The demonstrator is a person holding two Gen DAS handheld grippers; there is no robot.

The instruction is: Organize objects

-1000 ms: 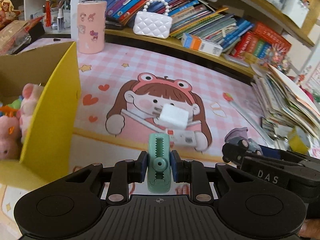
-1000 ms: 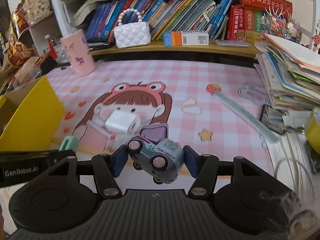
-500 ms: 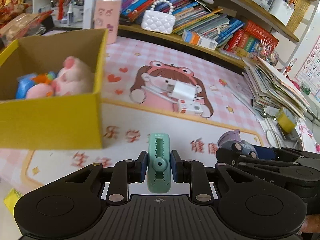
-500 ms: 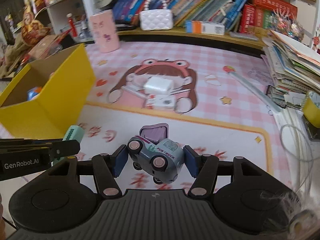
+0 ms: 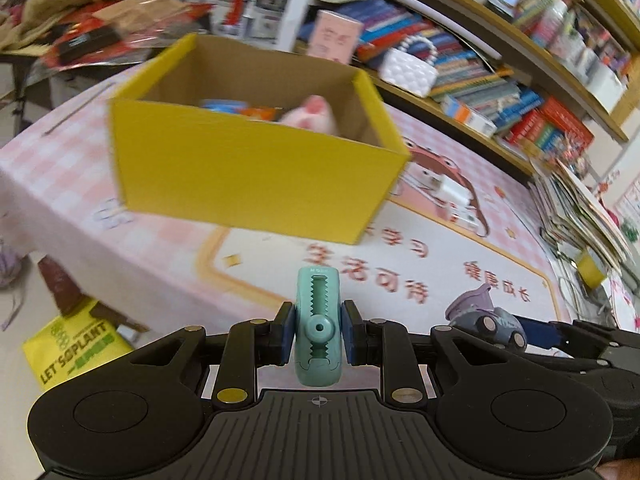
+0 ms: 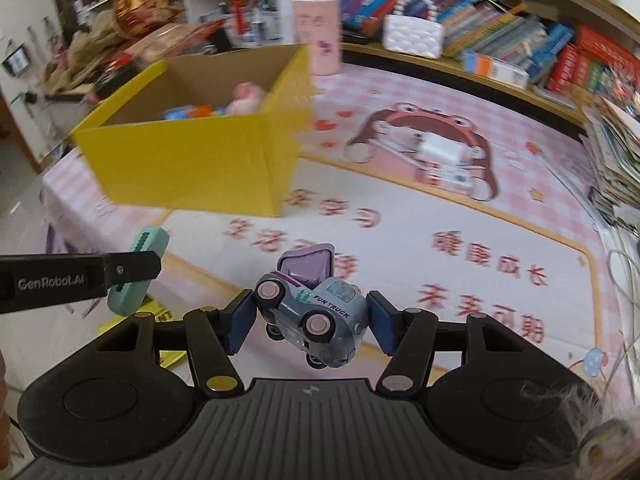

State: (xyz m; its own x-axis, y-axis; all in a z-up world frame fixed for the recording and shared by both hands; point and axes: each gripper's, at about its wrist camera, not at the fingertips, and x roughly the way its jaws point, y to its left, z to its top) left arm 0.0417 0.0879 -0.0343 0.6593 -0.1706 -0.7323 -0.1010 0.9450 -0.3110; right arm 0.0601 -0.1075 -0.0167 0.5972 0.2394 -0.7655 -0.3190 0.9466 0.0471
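Background: bookshelf (image 6: 500, 36) crammed with books running along the far edge of the table; white quilted purse (image 6: 412, 38) and pink cup (image 6: 316, 36) sitting on the ledge there.
Table (image 6: 480, 320): wearing a pink checked mat with a cartoon girl print and red lettering.
Yellow box (image 5: 248, 172): sitting open-topped toward the table's left edge; image blurring there.
Box contents: pink plush (image 5: 310, 114) plus blue and orange items lying inside, too blurred to name.
Left hand-held gripper (image 5: 319, 334): clenching tight on a mint-green toothed clip (image 5: 319, 320), clip standing upright between the blue pads, hanging over the table's near edge.
Right hand-held gripper (image 6: 312, 318): grasping a grey-blue toy truck (image 6: 316, 312) lettered FUN TRUCK, truck tilting, lilac bed flap sticking up, over the near part of the table.
White charger block (image 6: 440, 148): lying on the cartoon girl print, mid-table, well apart from the box.
Paper stack (image 6: 616, 160): piling along the table's right edge.
Yellow bag (image 5: 76, 350): lying on the floor past the table's near left corner.
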